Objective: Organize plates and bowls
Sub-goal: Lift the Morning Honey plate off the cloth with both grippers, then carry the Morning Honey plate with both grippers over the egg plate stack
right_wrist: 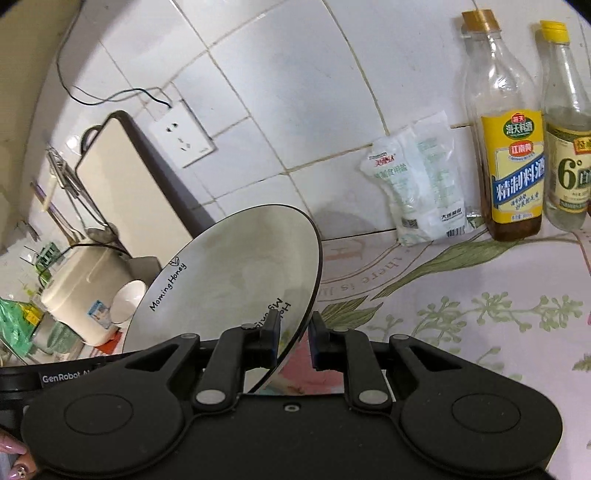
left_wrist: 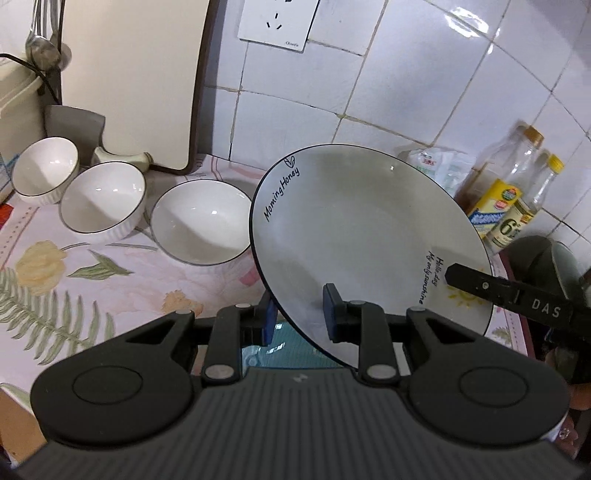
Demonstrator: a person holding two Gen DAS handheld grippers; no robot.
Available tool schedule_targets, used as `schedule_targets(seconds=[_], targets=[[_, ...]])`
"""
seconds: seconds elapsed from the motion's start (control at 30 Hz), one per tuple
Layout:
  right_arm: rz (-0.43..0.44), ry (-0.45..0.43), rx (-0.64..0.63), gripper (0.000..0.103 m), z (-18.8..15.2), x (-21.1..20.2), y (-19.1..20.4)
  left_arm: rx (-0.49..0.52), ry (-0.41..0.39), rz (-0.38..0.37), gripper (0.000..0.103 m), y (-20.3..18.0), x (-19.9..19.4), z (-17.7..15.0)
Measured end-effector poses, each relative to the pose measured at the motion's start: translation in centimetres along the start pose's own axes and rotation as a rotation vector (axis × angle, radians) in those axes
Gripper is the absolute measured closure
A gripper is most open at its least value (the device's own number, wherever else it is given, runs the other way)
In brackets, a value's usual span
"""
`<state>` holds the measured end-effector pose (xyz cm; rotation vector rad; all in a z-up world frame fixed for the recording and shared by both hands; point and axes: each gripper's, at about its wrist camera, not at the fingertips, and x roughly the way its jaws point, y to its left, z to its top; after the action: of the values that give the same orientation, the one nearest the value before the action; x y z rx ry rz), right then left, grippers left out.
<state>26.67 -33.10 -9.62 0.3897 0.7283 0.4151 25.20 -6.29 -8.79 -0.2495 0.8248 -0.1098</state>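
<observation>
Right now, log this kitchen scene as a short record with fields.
held item: plate printed "Morning Honey", tilted, lifted off the counter
left tongs: shut on the plate's near rim
right tongs: shut on the plate's opposite rim
bowls: three white, empty, in a row on the floral cloth, left of the plate
against wall: two bottles, a white packet, a cutting board
wall: white tiles, socket
</observation>
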Motion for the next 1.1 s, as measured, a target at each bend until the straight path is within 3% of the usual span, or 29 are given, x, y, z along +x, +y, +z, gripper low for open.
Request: schedule_targets(seconds=[0.57,0.83,1.1], targets=[[0.018,0.005,0.03,0.081,-5.3,-5.7,2.8,0.008,0.051,-0.011,0.079,0.8,-5.6,-3.7],[-0.032,0.069,0.058,0.081,-8.9,-6.1,2.7,-0.014,0.141,-0.028,0.079,1.9,-4.5,-6.9],[-0.065,0.133,0.1,0.081,-11.2,-4.7,2.2,-0.027,0.226,-0.03,0.08,3.3,-2.8,-7.9]])
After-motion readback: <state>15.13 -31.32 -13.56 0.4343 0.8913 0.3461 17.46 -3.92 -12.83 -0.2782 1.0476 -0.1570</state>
